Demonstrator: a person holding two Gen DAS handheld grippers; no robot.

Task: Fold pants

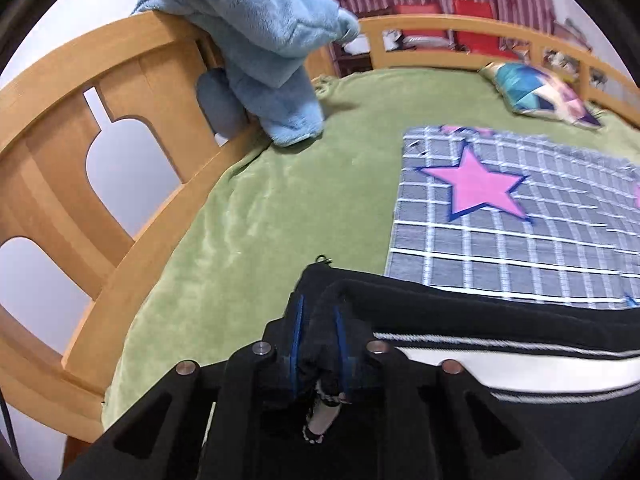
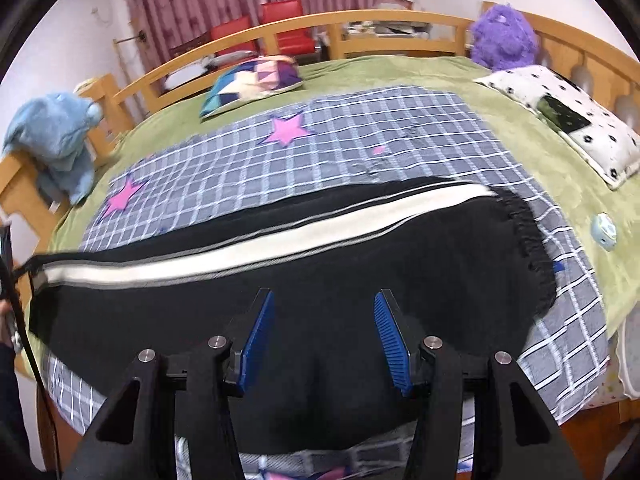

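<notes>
Black pants (image 2: 360, 264) with a white side stripe (image 2: 248, 248) lie across a grey checked sheet with pink stars (image 2: 344, 144) on the bed. My left gripper (image 1: 318, 320) is shut on the pants' hem end (image 1: 440, 312), the cloth bunched between its blue pads and lifted a little. My right gripper (image 2: 324, 320) is open, its blue pads (image 2: 260, 328) spread just above the wide black part of the pants, holding nothing. The fringed waist edge (image 2: 528, 232) lies to the right.
A green blanket (image 1: 280, 200) covers the bed. A wooden rail (image 1: 80, 152) runs along the left with a light blue plush blanket (image 1: 264, 40) draped over it. A patchwork pillow (image 2: 252, 84), a spotted white pillow (image 2: 568, 120), a purple plush (image 2: 504, 36) and a small round toy (image 2: 604, 230) lie around.
</notes>
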